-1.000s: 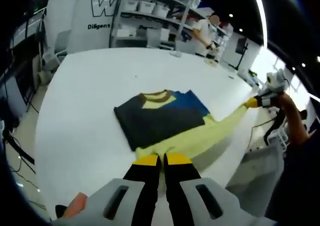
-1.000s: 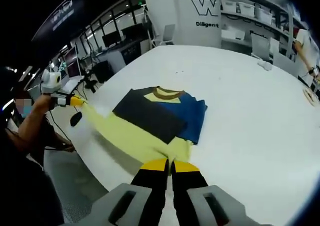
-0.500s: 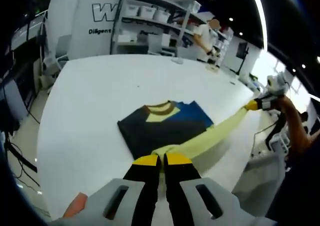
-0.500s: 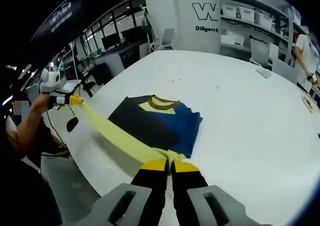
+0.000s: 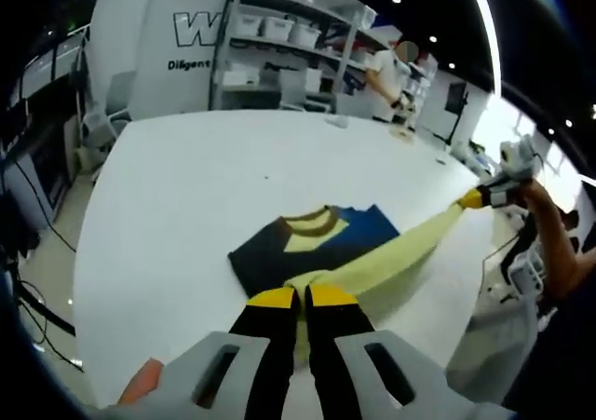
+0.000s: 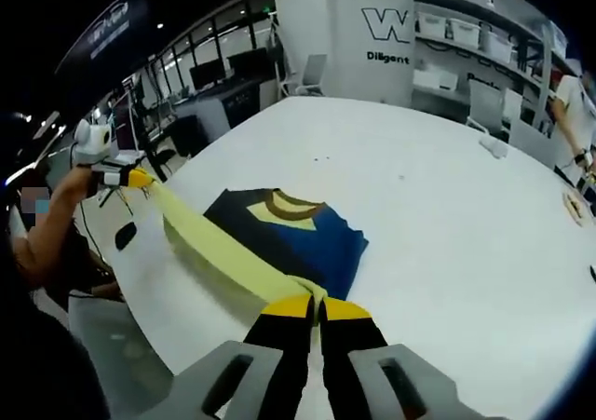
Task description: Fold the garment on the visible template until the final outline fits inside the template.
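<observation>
Colour-block sweater (image 5: 317, 243) lying mid-frame on the white counter (image 5: 177, 196), dark panel and brown collar toward the camera's far side, blue panel beside it. Yellow hem band (image 5: 391, 257) lifted off the counter and stretched taut between both tools. Left gripper (image 5: 296, 297) at bottom centre of the left gripper view, jaws pinched on one end of that band. Right gripper (image 6: 317, 305) at bottom centre of the right gripper view, jaws clamped on the other end; also seen at right edge of the left gripper view. No template outline discernible on the counter.

Likely step: carrying the bottom edge over the body. Best done with even tension, both ends level, band laid parallel to the collar edge, no dragging of the folded part beneath.
</observation>
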### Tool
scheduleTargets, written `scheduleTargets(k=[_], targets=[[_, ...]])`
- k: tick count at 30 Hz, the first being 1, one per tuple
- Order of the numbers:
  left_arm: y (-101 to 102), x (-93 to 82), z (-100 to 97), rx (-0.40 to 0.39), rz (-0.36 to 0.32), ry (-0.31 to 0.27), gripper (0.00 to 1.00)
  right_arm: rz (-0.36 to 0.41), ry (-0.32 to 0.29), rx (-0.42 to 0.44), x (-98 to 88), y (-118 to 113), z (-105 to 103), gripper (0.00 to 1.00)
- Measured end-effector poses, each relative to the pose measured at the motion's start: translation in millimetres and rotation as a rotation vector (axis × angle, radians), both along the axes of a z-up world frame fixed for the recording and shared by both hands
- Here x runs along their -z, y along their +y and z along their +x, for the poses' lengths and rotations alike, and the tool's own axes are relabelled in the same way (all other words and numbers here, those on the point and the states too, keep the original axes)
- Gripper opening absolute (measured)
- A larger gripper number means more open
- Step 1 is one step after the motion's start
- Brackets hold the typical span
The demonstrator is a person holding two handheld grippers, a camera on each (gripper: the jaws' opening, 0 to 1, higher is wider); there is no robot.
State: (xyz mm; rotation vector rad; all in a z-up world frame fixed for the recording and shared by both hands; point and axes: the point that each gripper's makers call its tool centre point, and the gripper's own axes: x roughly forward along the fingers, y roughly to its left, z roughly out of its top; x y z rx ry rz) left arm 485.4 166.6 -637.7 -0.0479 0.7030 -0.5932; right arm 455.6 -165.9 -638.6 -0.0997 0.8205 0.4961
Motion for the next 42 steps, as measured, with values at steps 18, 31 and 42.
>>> scheduleTargets(k=[18,31,42], targets=[[2,-0.9,55.7,-0.044,-0.028,-0.014,0.00,0.000,-0.008,-0.003,-1.7,1,60,0.00],[2,11.5,89.8,-0.072,-0.036,-0.005,0.00,-0.002,-0.025,0.016,4.4,0,98,0.00],[2,22.7,116.4,-0.092,-0.026,-0.016,0.00,-0.033,-0.033,0.027,18.0,0,123,0.00]])
